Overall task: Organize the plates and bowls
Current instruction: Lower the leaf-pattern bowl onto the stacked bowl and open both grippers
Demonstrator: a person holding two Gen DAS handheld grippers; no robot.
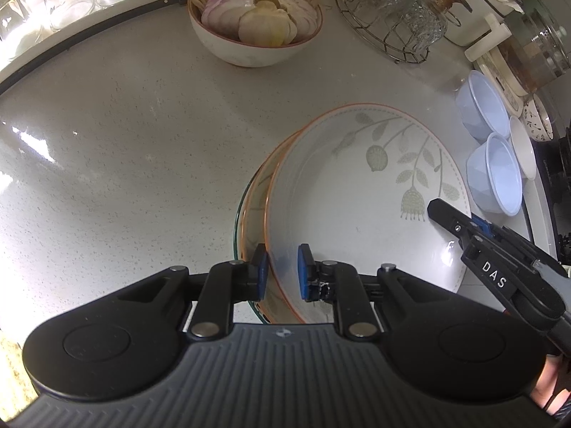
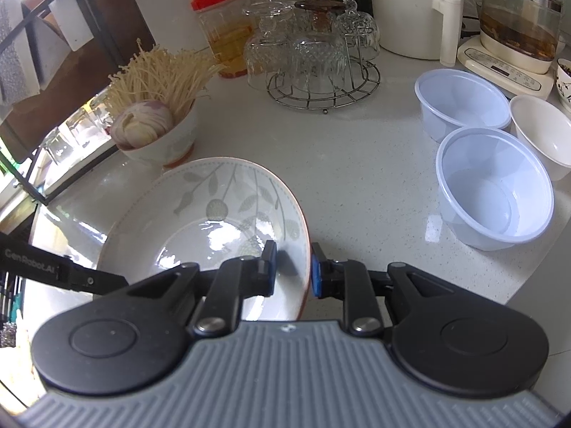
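Note:
A white deep plate (image 1: 357,185) with a grey leaf pattern and an orange rim lies on top of a similar plate (image 1: 258,192) and a clear glass plate (image 1: 238,221). My left gripper (image 1: 283,271) is shut on the top plate's near rim, one blue pad outside and one inside. In the right wrist view the same plate (image 2: 200,221) has its right rim between the pads of my right gripper (image 2: 294,271), which stand slightly off it, so this gripper is open. The right gripper (image 1: 460,219) also shows at the plate's right edge in the left wrist view.
Two pale blue plastic bowls (image 2: 460,100) (image 2: 492,185) and a white bowl (image 2: 542,135) stand on the right. A bowl of onion and enoki mushrooms (image 2: 157,132) sits behind the plates. A wire rack of glasses (image 2: 314,60), a red-lidded jar (image 2: 221,28) and appliances line the back.

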